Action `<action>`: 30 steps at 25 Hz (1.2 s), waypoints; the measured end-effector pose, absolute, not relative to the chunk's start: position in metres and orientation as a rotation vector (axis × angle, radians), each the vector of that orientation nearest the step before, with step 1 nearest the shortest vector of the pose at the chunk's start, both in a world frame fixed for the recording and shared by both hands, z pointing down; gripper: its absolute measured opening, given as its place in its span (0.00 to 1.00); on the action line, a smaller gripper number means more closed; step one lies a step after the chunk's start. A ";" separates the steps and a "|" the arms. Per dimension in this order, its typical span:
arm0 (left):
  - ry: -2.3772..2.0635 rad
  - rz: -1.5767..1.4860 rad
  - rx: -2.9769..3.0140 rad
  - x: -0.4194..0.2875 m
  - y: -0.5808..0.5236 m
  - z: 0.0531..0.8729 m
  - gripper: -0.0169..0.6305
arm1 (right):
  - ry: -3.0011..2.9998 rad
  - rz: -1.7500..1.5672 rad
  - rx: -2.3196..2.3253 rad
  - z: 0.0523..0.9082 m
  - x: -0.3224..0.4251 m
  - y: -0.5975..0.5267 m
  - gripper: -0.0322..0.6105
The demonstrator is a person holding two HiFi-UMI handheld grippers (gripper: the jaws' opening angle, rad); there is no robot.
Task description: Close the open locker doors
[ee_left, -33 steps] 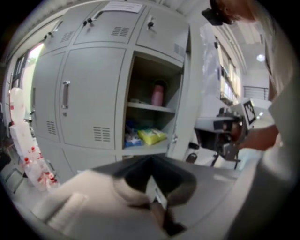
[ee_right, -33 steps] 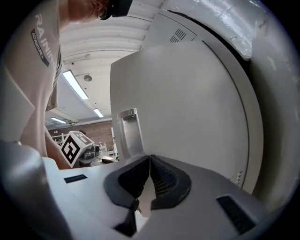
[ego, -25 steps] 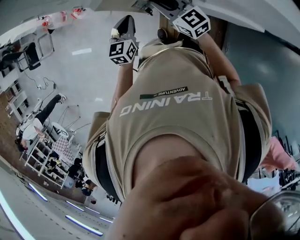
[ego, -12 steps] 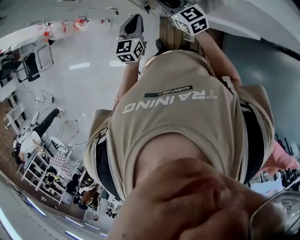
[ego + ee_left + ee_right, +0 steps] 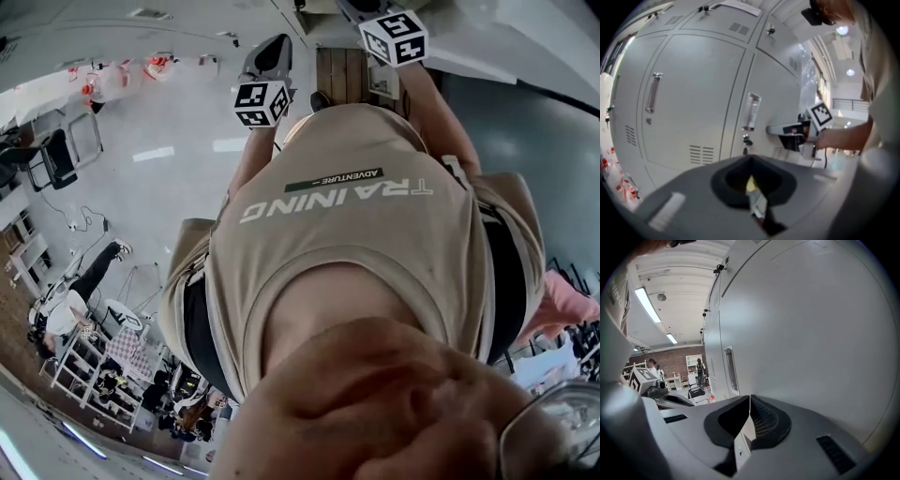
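Note:
Grey locker doors [image 5: 693,108] with upright handles [image 5: 653,92] fill the left gripper view; the ones shown there lie flush. My left gripper [image 5: 750,161] is shut with nothing held and points at them from a short way off. My right gripper [image 5: 774,130] reaches its tip up to a door beside a second handle [image 5: 751,111]. In the right gripper view its shut jaws [image 5: 750,399] are close against a broad grey door face [image 5: 811,333]; whether that door is ajar I cannot tell. From the head view both grippers [image 5: 267,66] [image 5: 375,11] show above the person's beige shirt [image 5: 347,234].
The row of lockers runs on past a handle [image 5: 730,369] toward a brick-walled room with people and chairs [image 5: 696,376]. Red and white bottles [image 5: 614,178] stand low at the left of the lockers. Far below in the head view are a pale floor [image 5: 159,150], shelving and seated people.
In the head view both marker cubes have drifted right and slightly up. The left gripper has moved closer to the wooden strip at the top. Both grippers stay shut.

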State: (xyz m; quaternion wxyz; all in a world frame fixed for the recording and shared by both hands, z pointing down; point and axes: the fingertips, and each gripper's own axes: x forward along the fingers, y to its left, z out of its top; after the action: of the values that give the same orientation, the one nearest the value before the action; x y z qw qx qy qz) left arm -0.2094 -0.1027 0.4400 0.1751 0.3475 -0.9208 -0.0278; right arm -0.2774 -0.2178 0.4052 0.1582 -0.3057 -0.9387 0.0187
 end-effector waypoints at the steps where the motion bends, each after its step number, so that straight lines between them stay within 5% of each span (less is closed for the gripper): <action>1: -2.604 -0.080 1.002 -0.214 -0.103 0.440 0.03 | -2.685 0.047 -0.857 0.406 -0.280 -0.219 0.07; 12: -2.514 -0.068 1.155 -0.232 -0.128 0.457 0.03 | -2.688 0.027 -0.750 0.418 -0.271 -0.229 0.07; 30: -2.349 0.039 1.204 -0.147 -0.226 0.498 0.03 | -2.502 0.104 -0.566 0.538 -0.099 -0.350 0.07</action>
State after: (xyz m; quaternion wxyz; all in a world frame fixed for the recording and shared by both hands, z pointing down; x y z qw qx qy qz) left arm -0.1471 -0.2258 0.4977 0.2481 0.4419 -0.8620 0.0143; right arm -0.0987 -0.3498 0.5380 0.2833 -0.2116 -0.9346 0.0388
